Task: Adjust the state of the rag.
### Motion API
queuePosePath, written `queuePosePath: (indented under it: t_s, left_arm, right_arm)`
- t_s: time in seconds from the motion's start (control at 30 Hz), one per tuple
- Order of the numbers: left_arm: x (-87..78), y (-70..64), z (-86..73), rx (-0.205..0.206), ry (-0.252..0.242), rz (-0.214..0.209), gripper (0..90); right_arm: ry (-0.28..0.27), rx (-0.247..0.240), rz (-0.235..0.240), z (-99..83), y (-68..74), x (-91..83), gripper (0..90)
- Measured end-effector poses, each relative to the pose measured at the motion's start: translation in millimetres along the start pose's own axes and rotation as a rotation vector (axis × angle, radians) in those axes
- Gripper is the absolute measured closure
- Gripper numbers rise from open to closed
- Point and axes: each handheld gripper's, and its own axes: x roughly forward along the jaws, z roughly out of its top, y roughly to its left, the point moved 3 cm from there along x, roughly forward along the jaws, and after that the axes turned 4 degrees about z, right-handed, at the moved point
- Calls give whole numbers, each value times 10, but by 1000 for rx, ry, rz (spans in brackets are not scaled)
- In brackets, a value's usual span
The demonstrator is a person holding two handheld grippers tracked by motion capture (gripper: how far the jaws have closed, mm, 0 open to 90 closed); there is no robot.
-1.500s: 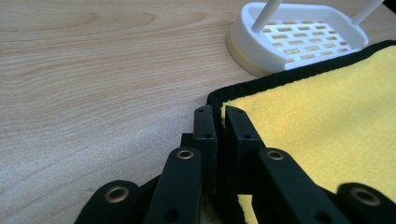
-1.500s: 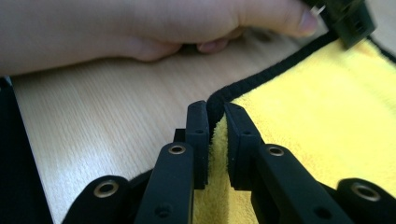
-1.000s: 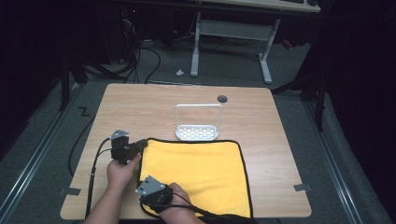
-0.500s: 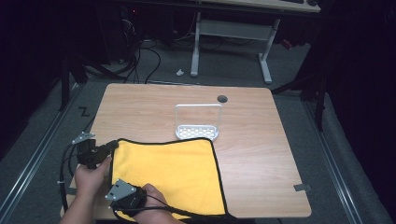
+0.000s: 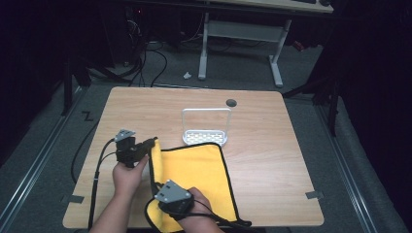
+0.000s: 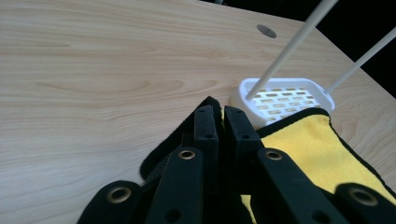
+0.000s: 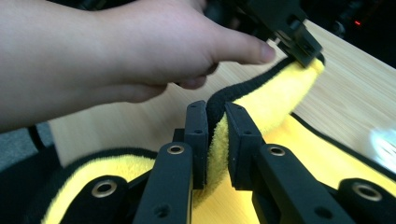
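Yellow microfibre, edged in black piping, is mid-fold on a pale wood-grain desk (image 5: 272,160) as a person works a cloth (image 5: 199,170) with a hand-held tool in each hand. The left tool (image 5: 151,142), at about nine o'clock from the cloth's middle, has its jaws pressed together on the far left corner, the black hem showing just past the jaw tips in the left gripper view (image 6: 219,122). The right tool (image 5: 156,187), near seven o'clock, pinches the same left edge closer to the person; in the right gripper view (image 7: 215,128) the plush yellow pile and black hem stand squeezed upright between the two flat black jaws. That left edge is lifted off the desk and curling toward three o'clock, while the rest of the cloth lies flat, its near hem hanging over the desk's front edge. By the look of it the fold is only begun: the raised edge has yet to be carried across and laid down. At twelve o'clock from the cloth, touching its far hem, sits a white plastic tray (image 5: 205,137) with a slotted base and a thin wire-like hoop handle.
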Motion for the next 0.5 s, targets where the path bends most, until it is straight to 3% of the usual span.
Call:
queuePosePath:
  t_s: [0.1,0.5]
  left_arm:
    - [105,-151,-6,-15,-6,-19,844]
    - [426,-694,-1,37,23,-59,841]
  right_arm:
    - [8,32,-29,-157,-140,-145,812]
    - [46,107,-115,-706,-525,-592,810]
